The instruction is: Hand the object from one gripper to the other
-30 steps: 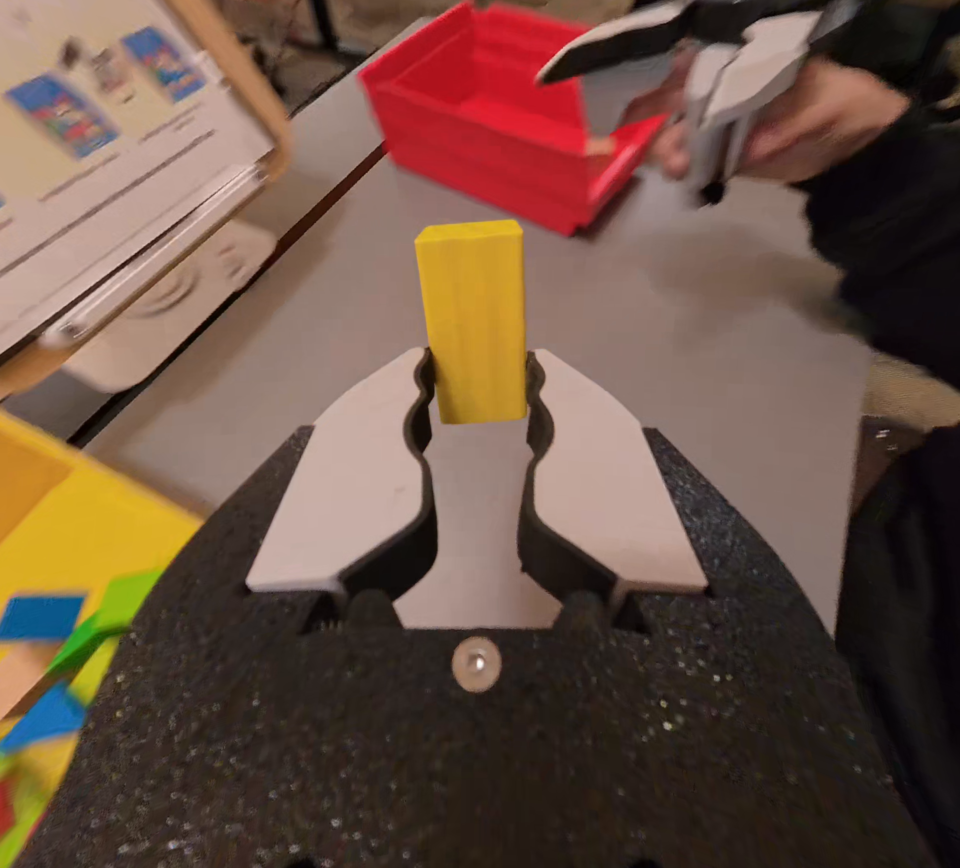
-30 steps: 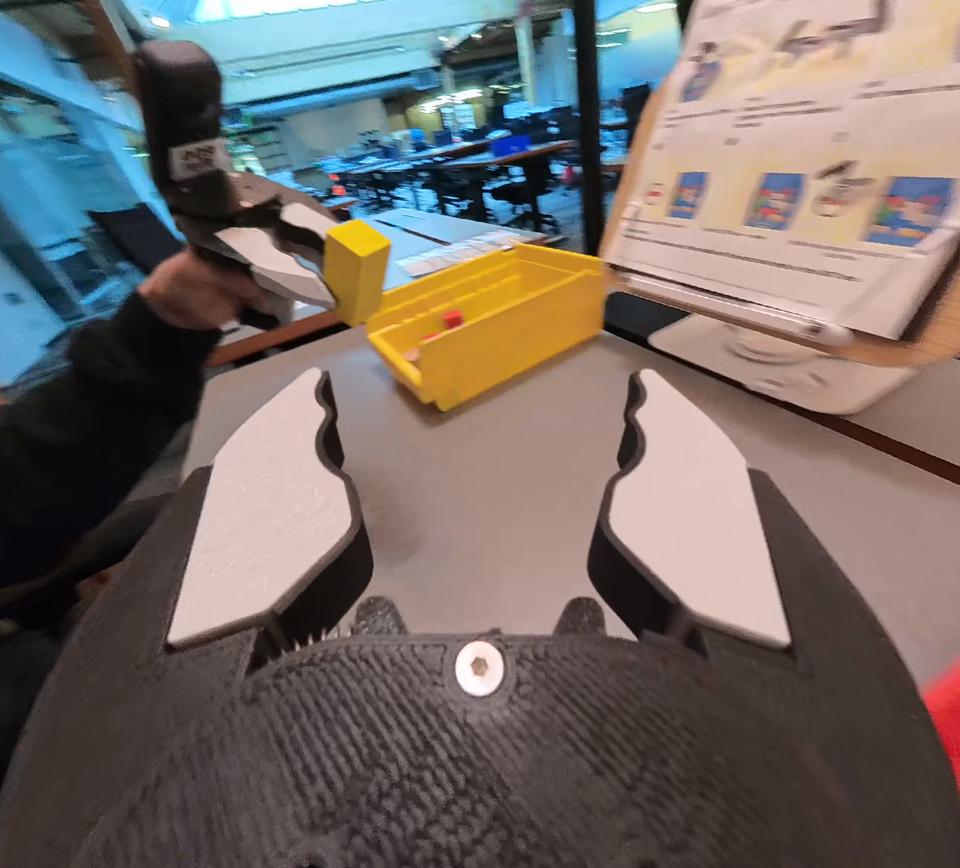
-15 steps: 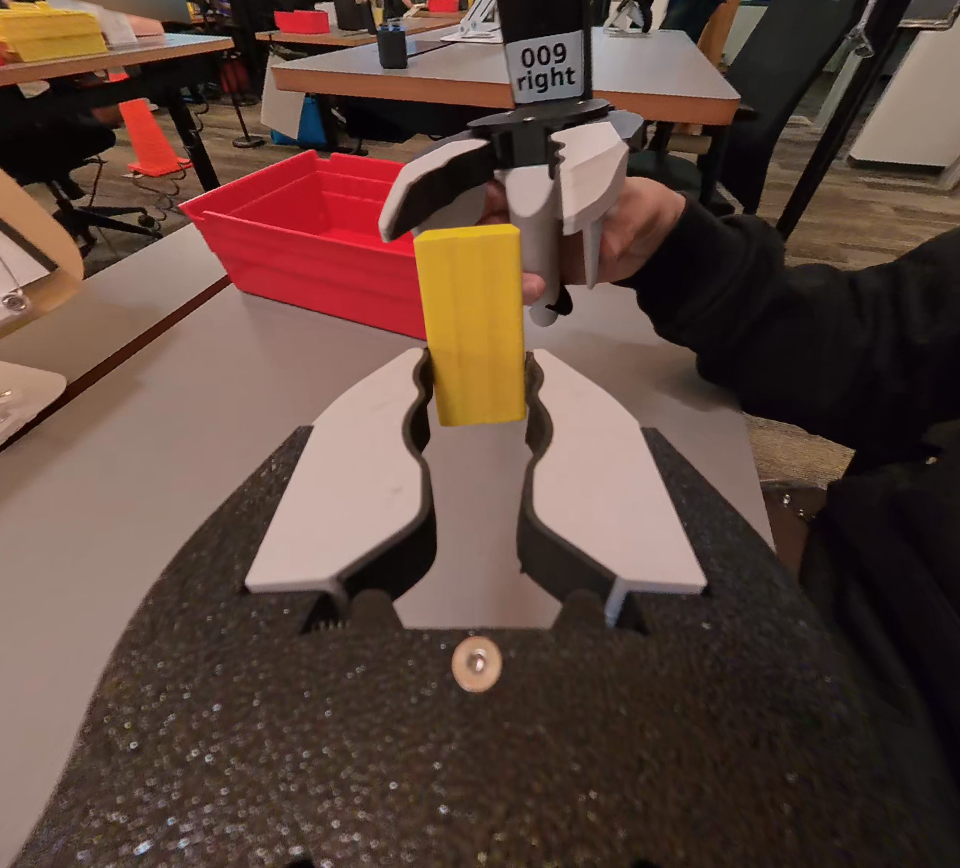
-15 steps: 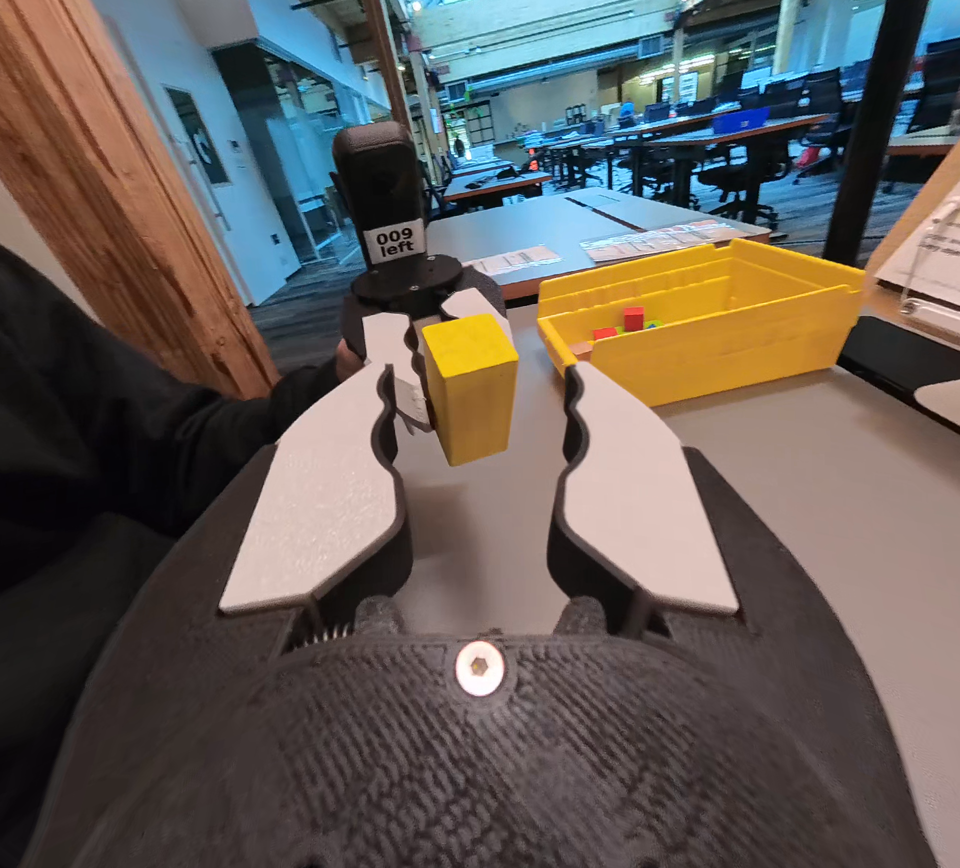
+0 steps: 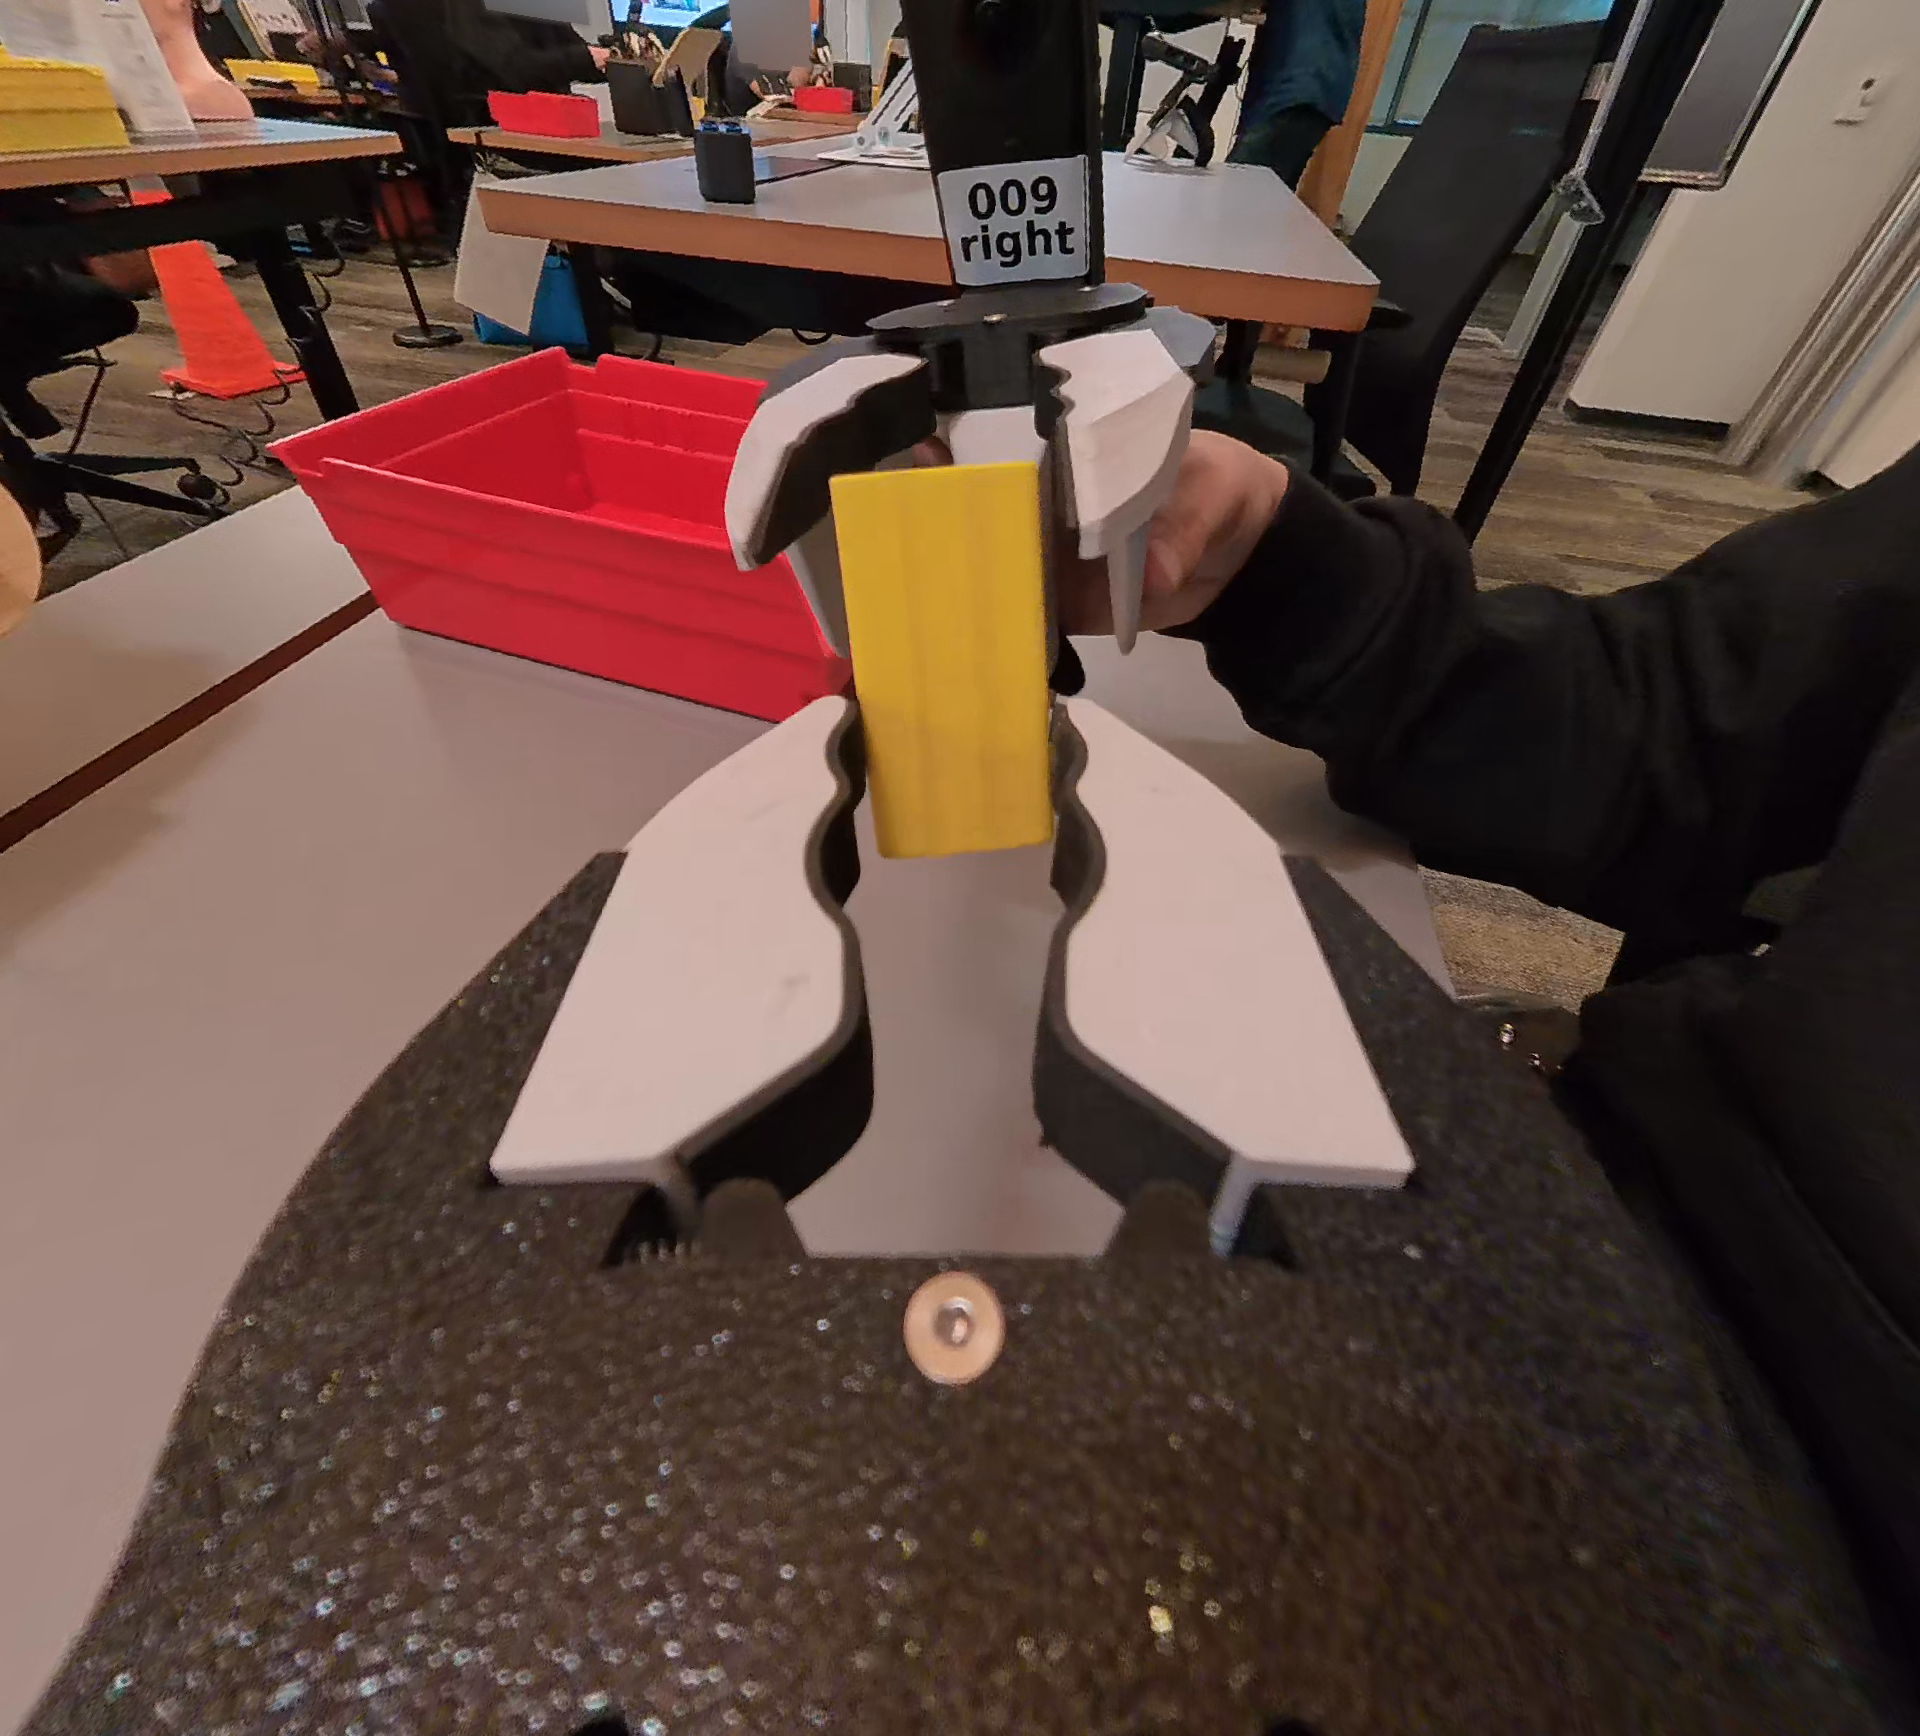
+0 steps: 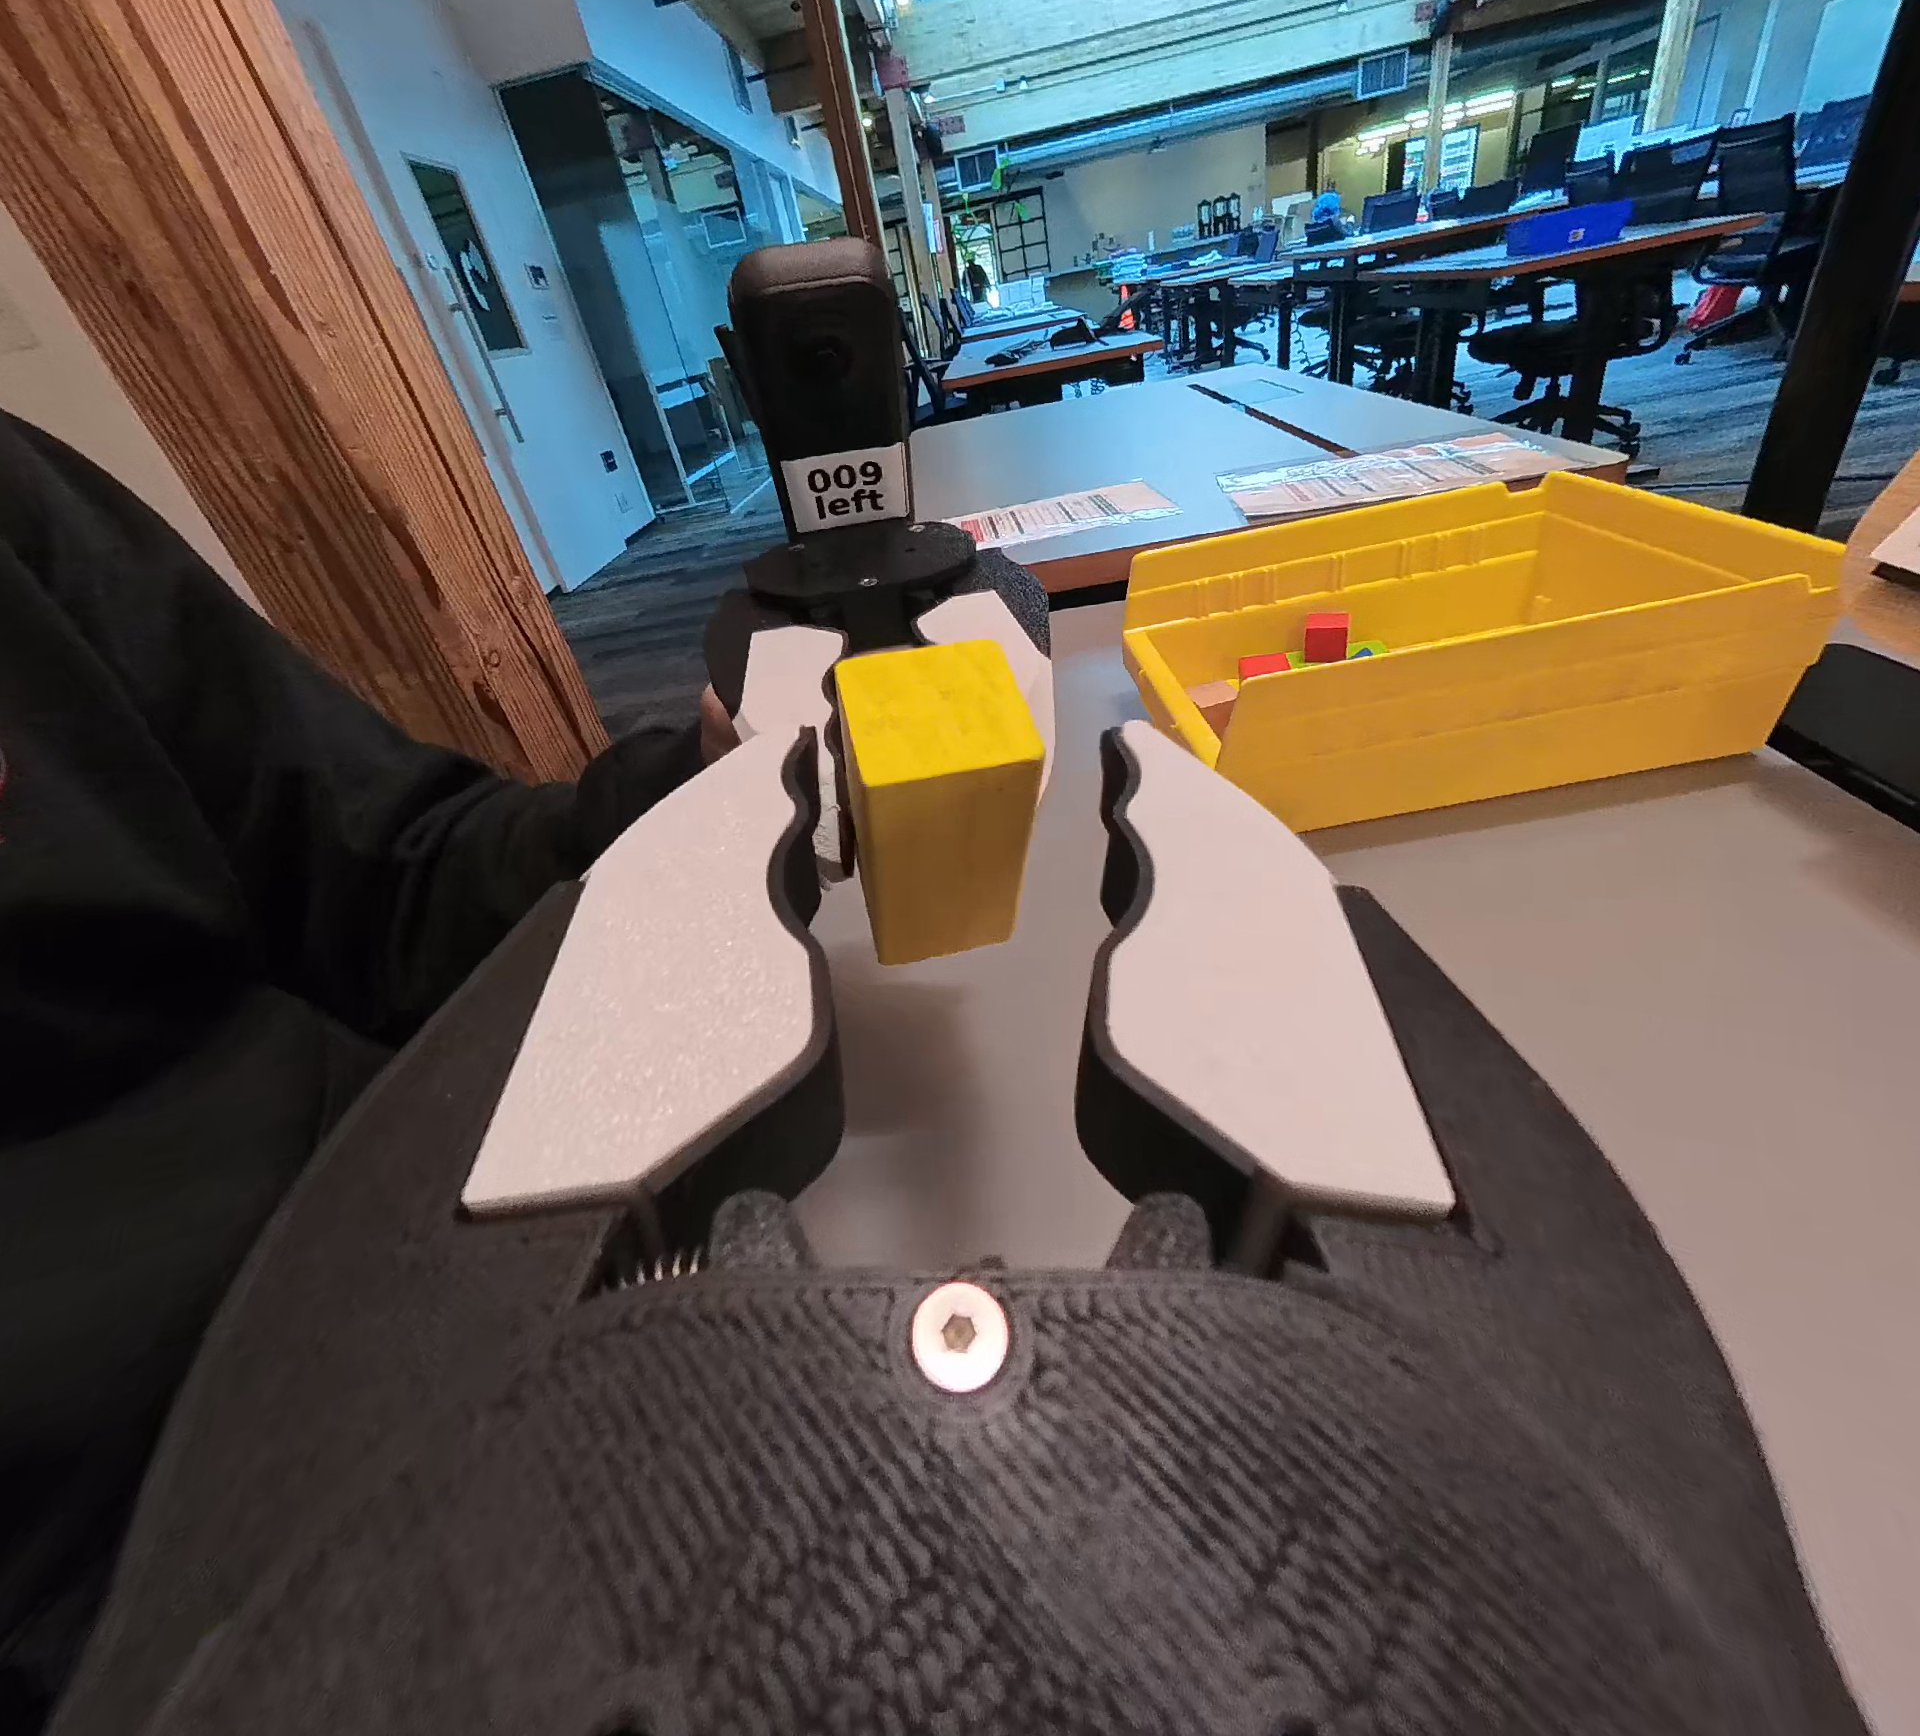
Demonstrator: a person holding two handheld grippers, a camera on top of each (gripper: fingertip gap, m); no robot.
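Right now the yellow block (image 5: 951, 658) is up in the air above the grey tabletop (image 5: 312, 834), not resting on anything. The left gripper (image 5: 954, 772) pinches its lower end, with both pads pressed flat against its sides. The right gripper (image 6: 956, 813) has come in from the other side, and its fingers (image 6: 1195, 855) stand spread around the top end of the block. One finger looks very close to the block, but there is a clear gap on the other side, so I think it is not squeezing yet. A red bin (image 5: 561, 502) sits by the far edge of the tabletop behind the right gripper, and a yellow bin (image 6: 1475, 647) with small blocks in it sits behind the left one. What could go wrong? If the left gripper lets go before the right one has a firm squeeze, the block would likely drop onto the tabletop. Also, the block sits off to one side between the right fingers, so when they close, one finger may push it first and twist it.
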